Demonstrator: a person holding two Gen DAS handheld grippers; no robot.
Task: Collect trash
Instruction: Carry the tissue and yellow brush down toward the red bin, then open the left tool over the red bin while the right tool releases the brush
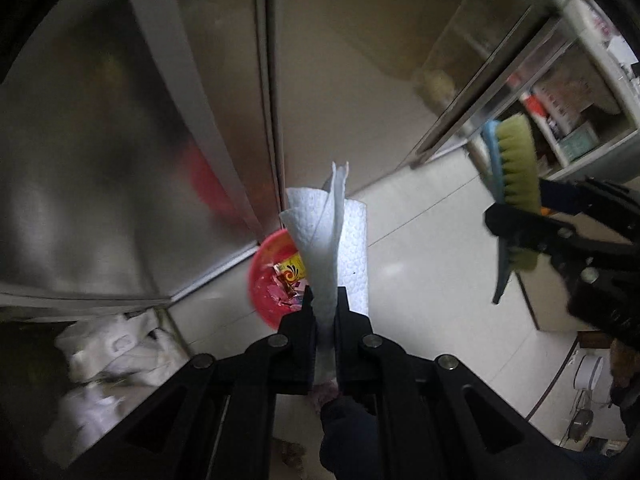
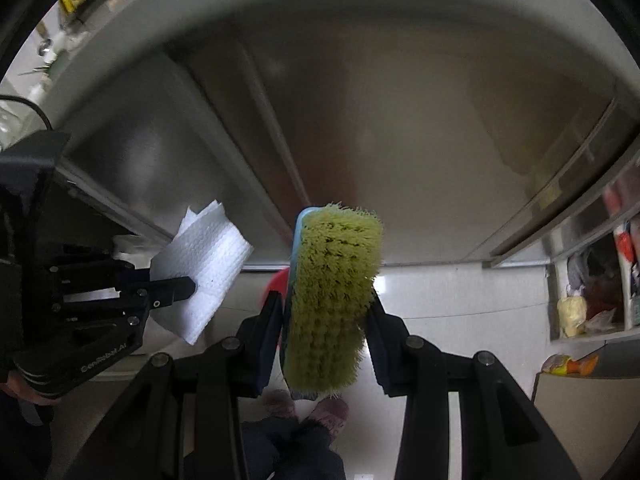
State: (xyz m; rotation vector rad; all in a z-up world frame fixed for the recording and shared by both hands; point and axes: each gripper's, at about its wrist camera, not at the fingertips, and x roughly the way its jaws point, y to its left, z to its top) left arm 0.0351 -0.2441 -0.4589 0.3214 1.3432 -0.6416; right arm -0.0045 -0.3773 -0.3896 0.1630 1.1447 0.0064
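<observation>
in the left wrist view, at the far left edge near the floor, some white crumpled bags lie below the steel cabinet front. they are blurred and i cannot tell what is inside. to the right of them, at the foot of the cabinet, a red bowl stands on the pale tiled floor. colourful wrappers lie inside it; this is the trash. the left gripper is closed tight on a folded white paper towel, which stands up between the two fingers and hides the right part of the bowl. the towel is above the bowl, not touching it as far as i can see.

further right in the same view, the right gripper holds a scrub brush with yellow-green bristles and a blue back. behind it, open shelves with boxes and packets fill the upper right corner.

in the right wrist view, the left gripper with the towel is at the left side. in the middle, the right gripper is half closed with its fingers pressing on both sides of the brush. the brush covers nearly all of the bowl; only a small red edge shows at its left. below the brush, a person's feet in slippers stand on the floor. at the right edge, low shelves carry a yellowish lump and some packets.
</observation>
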